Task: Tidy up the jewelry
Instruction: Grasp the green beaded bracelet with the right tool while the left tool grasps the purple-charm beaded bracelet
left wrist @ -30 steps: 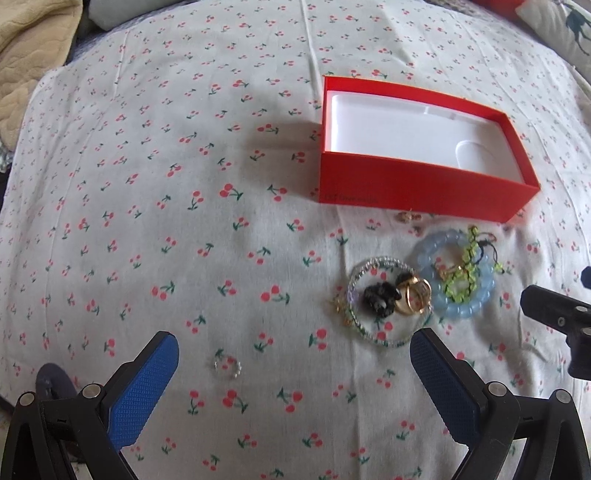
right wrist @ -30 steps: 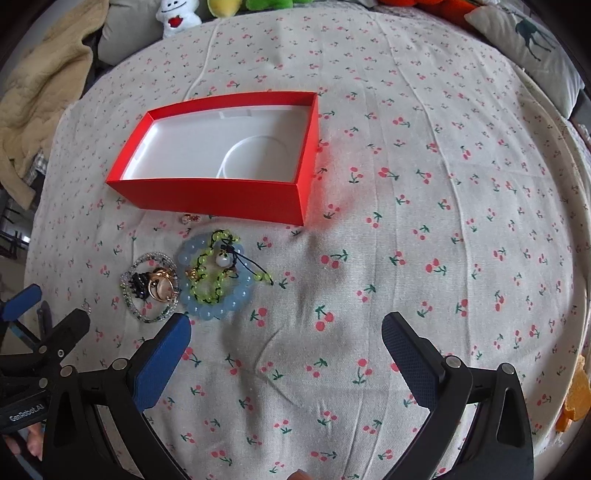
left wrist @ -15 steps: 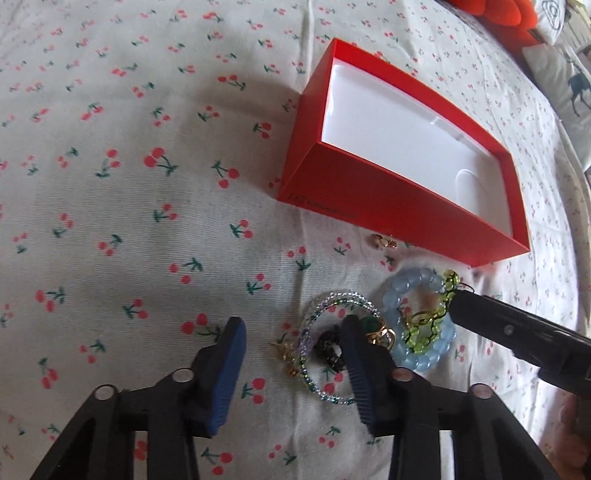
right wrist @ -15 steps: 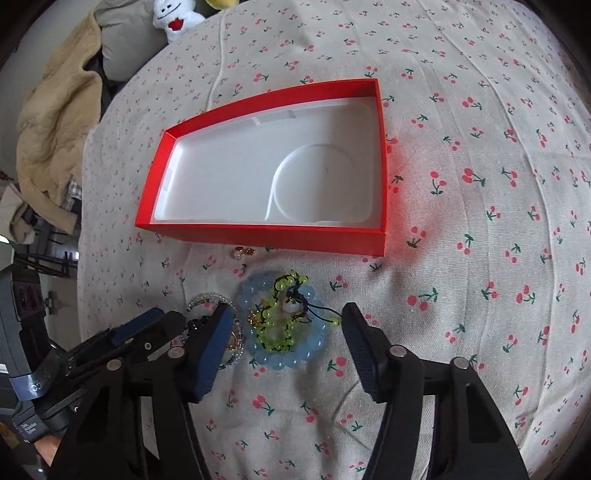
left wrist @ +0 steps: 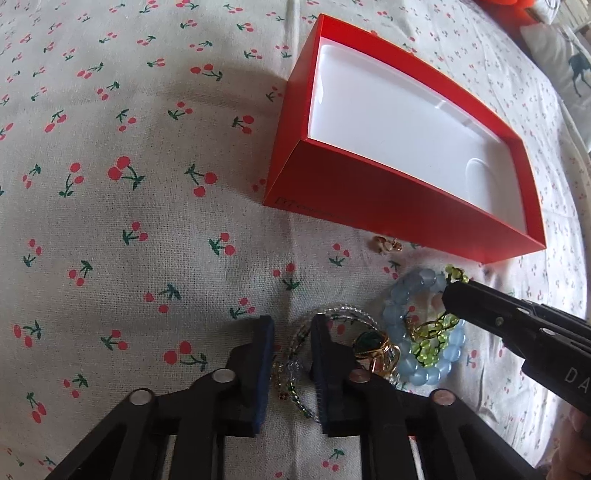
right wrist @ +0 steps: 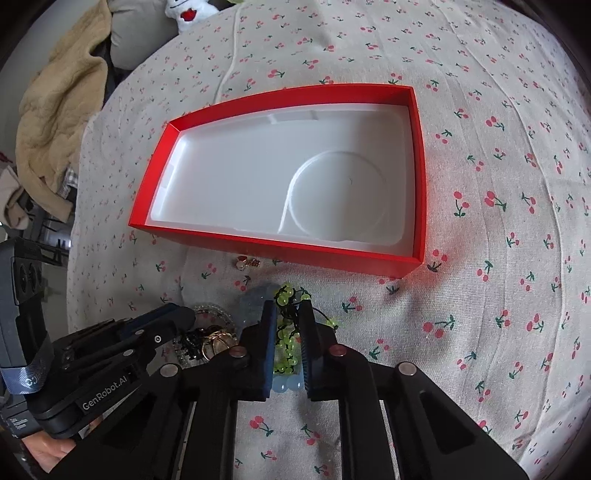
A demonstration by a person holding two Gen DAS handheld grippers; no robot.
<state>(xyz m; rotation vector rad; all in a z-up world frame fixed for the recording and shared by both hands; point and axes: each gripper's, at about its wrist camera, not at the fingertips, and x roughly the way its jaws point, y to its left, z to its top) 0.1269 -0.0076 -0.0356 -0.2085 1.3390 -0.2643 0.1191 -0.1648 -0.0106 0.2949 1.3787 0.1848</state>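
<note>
A red box (left wrist: 369, 206) with a white liner lies open on the cherry-print cloth; it also shows in the right wrist view (right wrist: 280, 247). Just before it lie a clear beaded bracelet (left wrist: 351, 312), a gold ring with a green stone (left wrist: 373, 343), a blue bead bracelet (left wrist: 410, 295) and a green bead chain (right wrist: 286, 332). My left gripper (left wrist: 291, 339) is nearly shut around the clear bracelet's left side. My right gripper (right wrist: 287, 325) is nearly shut around the green chain, over the blue bracelet (right wrist: 284, 387).
A small gold earring pair (left wrist: 386, 243) lies by the box's front wall. A beige blanket (right wrist: 55, 110) and a white plush toy (right wrist: 184, 11) lie at the far left edge of the bed. Cloth stretches open to the right.
Both grippers have moved down onto the jewelry pile and closed from wide open to a narrow gap, the left around the clear bracelet, the right around the green chain.
</note>
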